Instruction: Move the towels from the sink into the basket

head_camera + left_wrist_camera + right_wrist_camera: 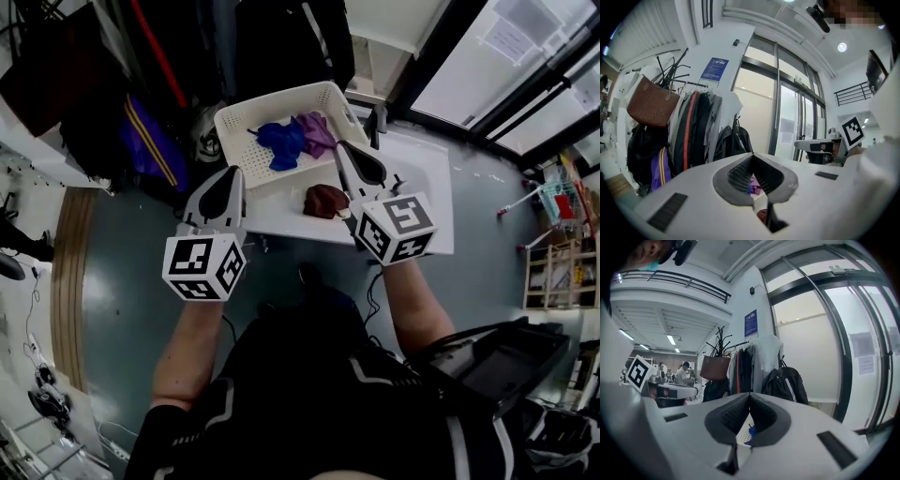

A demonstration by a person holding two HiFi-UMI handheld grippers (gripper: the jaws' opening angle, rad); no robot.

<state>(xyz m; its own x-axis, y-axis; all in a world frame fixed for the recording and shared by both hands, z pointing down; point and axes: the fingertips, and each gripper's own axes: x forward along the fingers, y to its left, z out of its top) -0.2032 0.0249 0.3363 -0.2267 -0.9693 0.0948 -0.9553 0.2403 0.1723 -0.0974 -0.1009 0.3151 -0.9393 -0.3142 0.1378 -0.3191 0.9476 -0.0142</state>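
A white perforated basket (246,125) stands at the far end of a white sink unit (422,183); a blue towel (281,142) and a purple towel (317,131) lie inside it. A dark red towel (325,200) lies on the white surface just in front of the basket. My right gripper (343,148) hovers over it, pointing at the basket, shut with nothing between its jaws; the right gripper view shows its tips (749,394) meeting, with the blue towel (750,431) below. My left gripper (236,172) hangs at the basket's near left corner, also shut and empty (752,155).
Coats and bags (141,141) hang on a rack to the left behind the basket. Glass doors (525,84) run along the right. A black case (497,361) sits at the lower right. The person's arms and dark shirt fill the foreground over a grey floor (122,272).
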